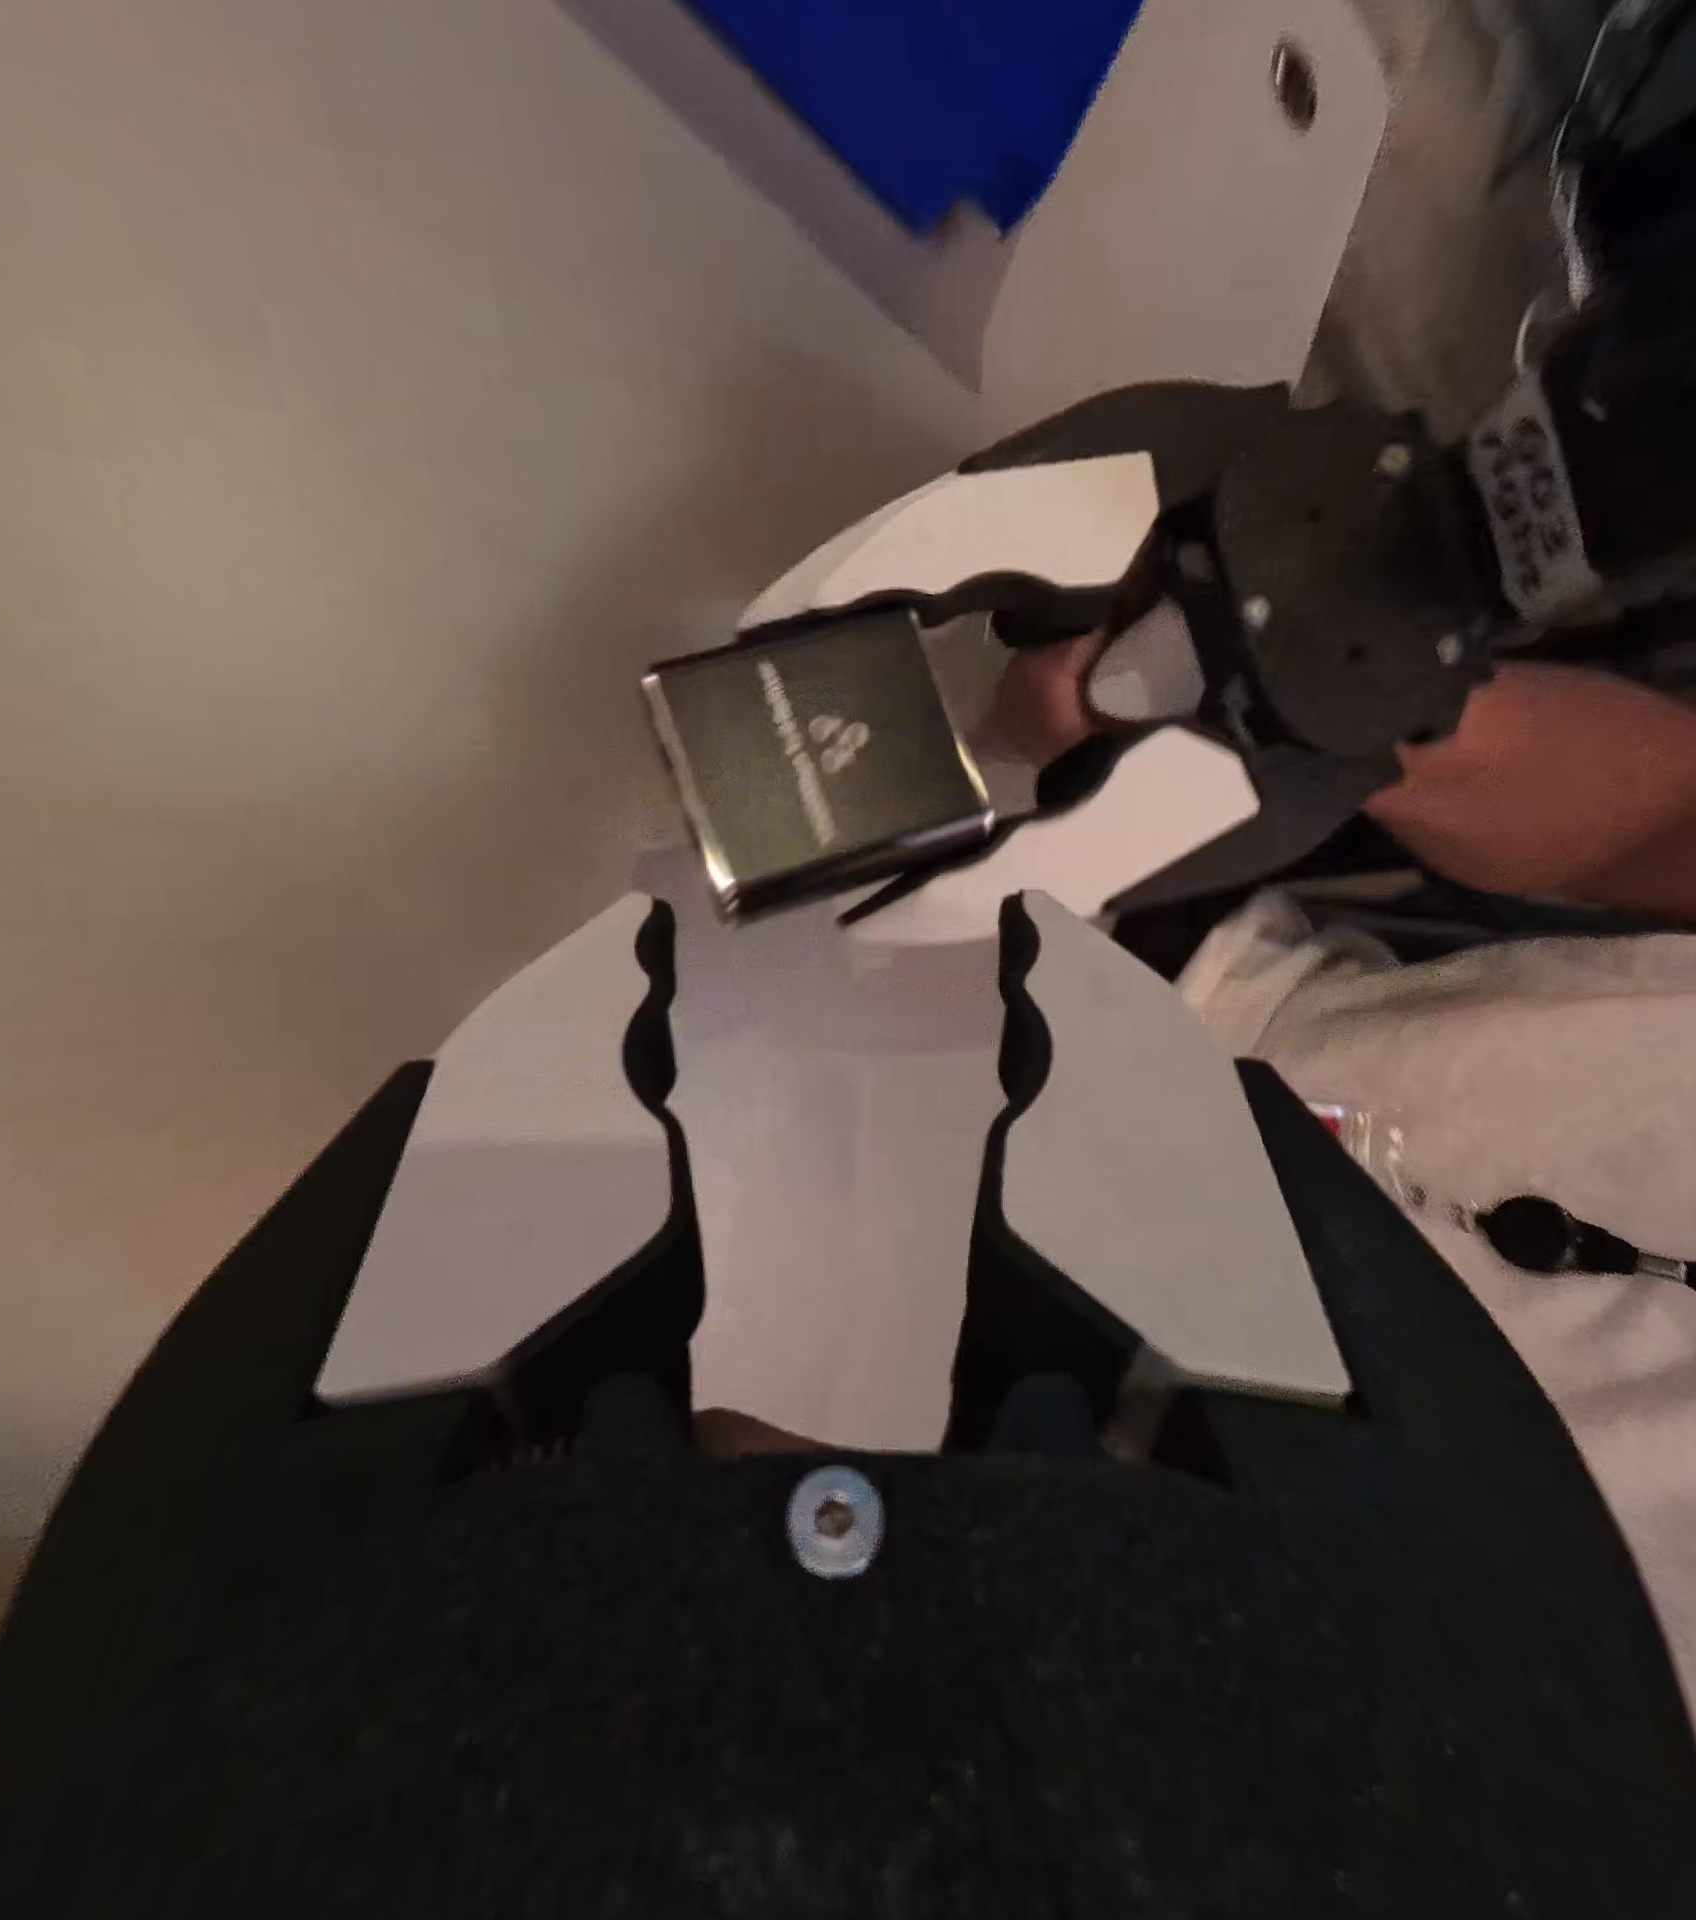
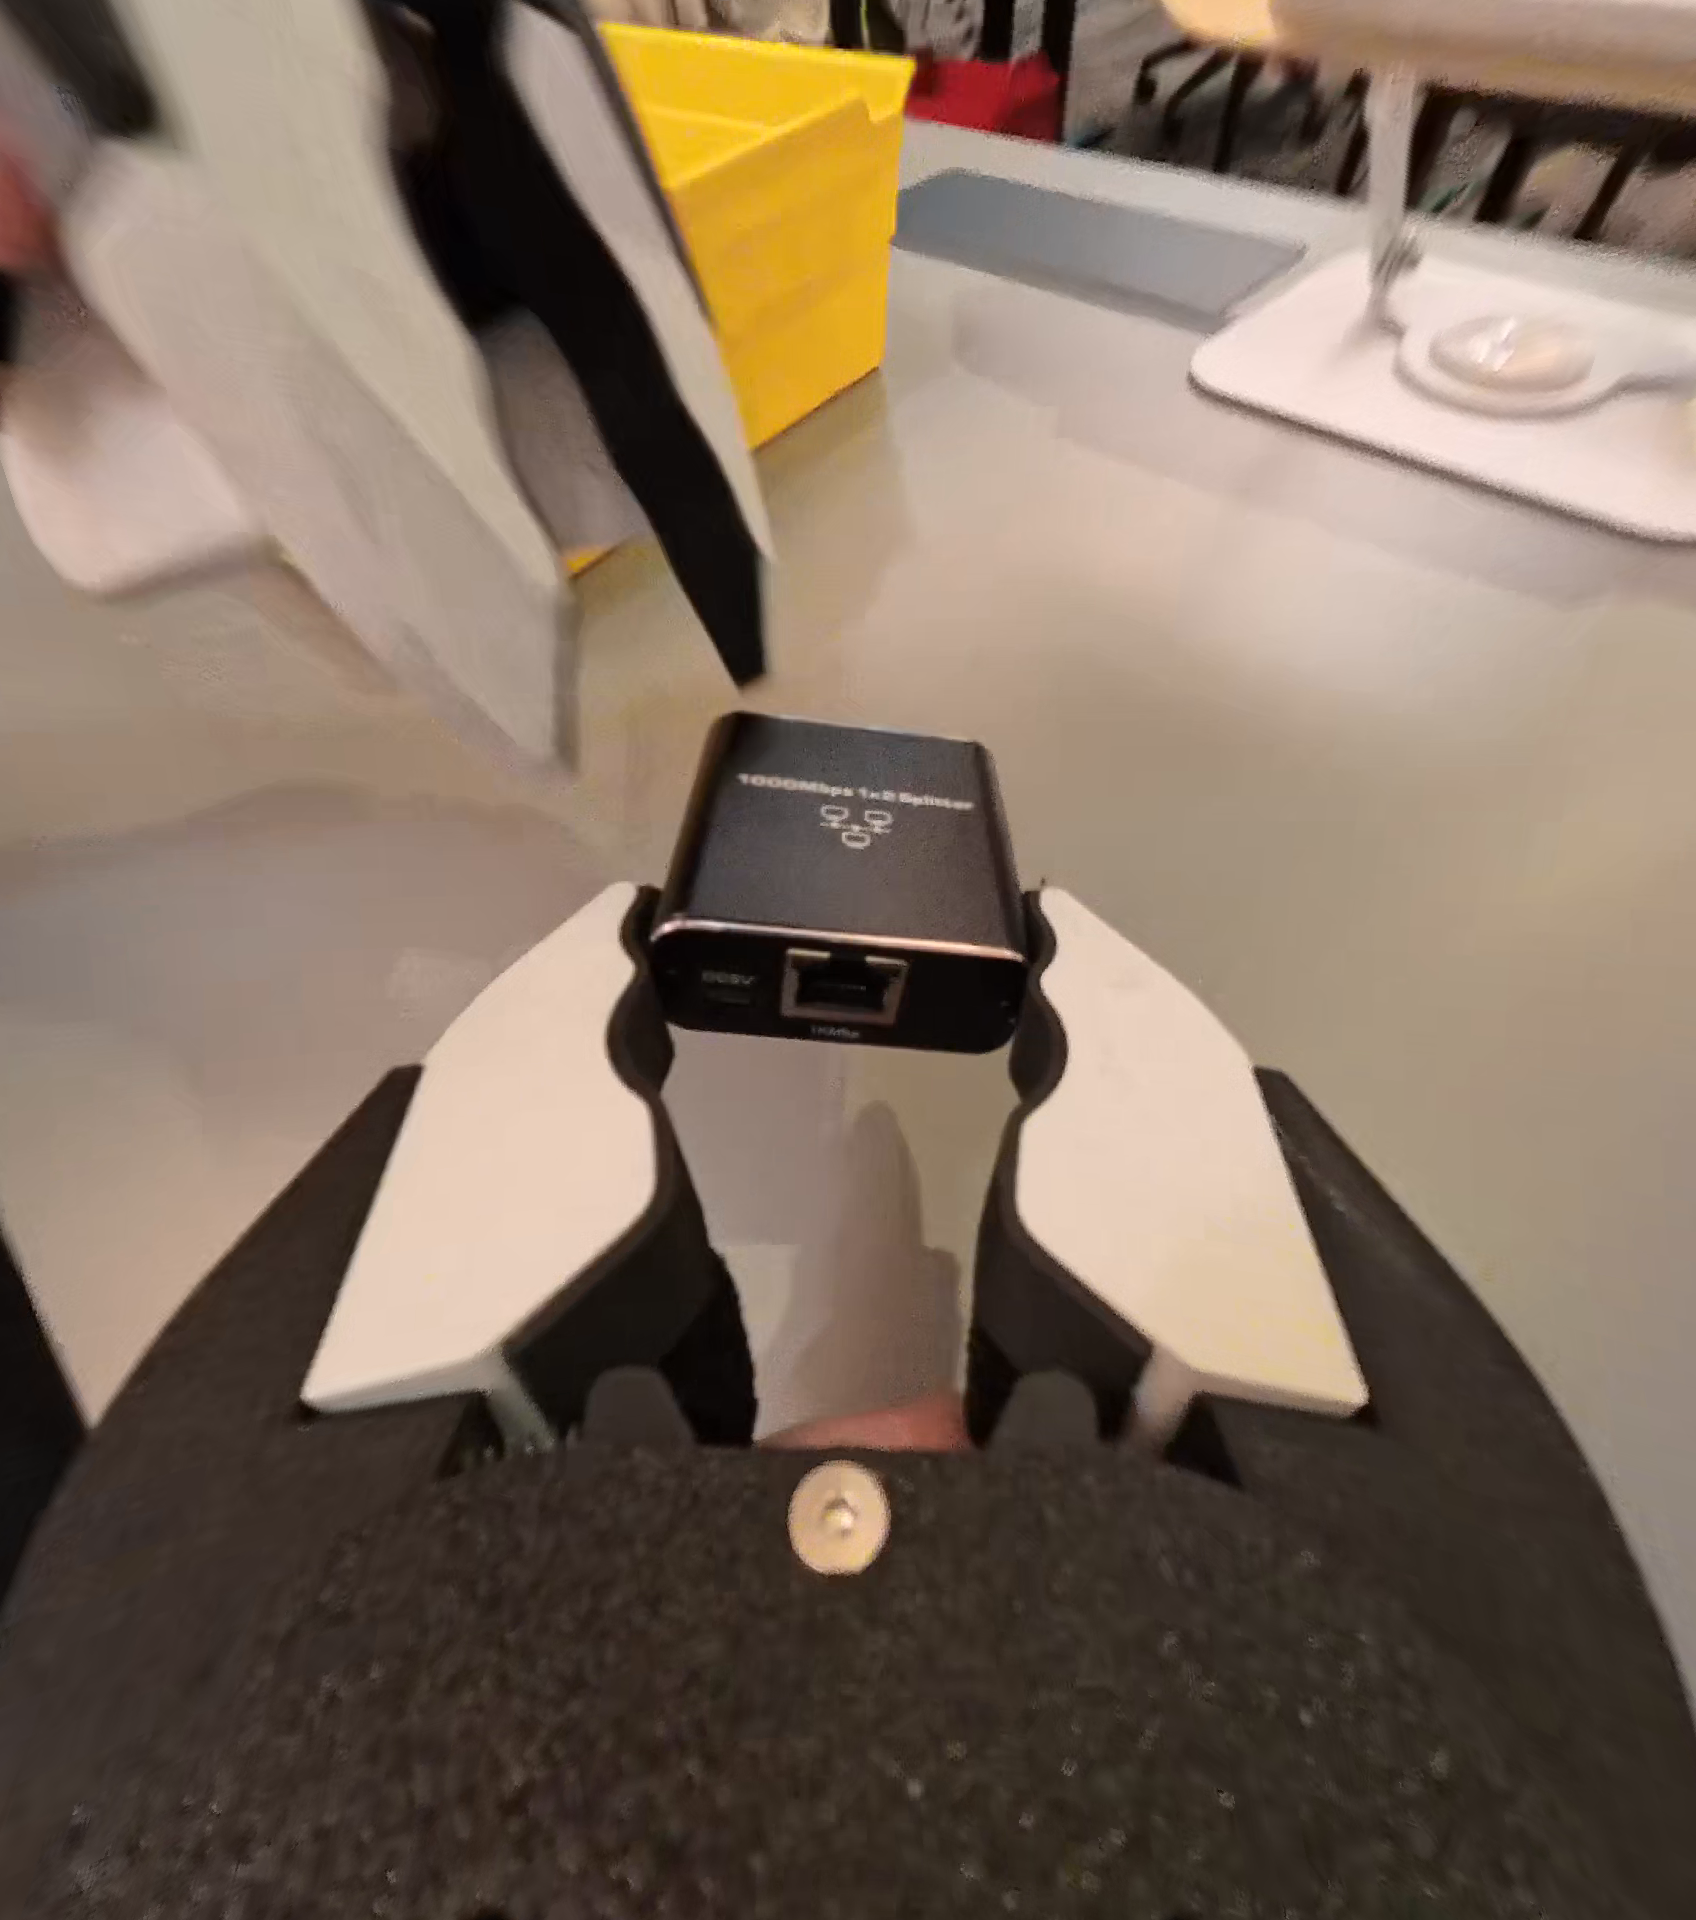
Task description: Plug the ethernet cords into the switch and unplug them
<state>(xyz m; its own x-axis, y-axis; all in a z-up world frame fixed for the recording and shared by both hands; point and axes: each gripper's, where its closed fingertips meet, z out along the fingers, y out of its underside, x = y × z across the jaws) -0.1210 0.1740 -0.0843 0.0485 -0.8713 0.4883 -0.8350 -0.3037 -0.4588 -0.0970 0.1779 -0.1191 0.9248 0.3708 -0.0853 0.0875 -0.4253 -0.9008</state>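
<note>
Now right fingers [image 2: 1052,966] pinch the switch [image 2: 839,883].

Left tool [image 1: 836,920] in the foreground, fingers parted, nothing between them. Beyond its tips, a small black switch [image 1: 813,758] held aloft and tilted, gripped at its far end by the right tool [image 1: 969,623]. Behind that, a hand [image 1: 1540,779] and a pale sleeve [image 1: 1446,1091]. Blue panel [image 1: 927,94] at the top edge.
</note>
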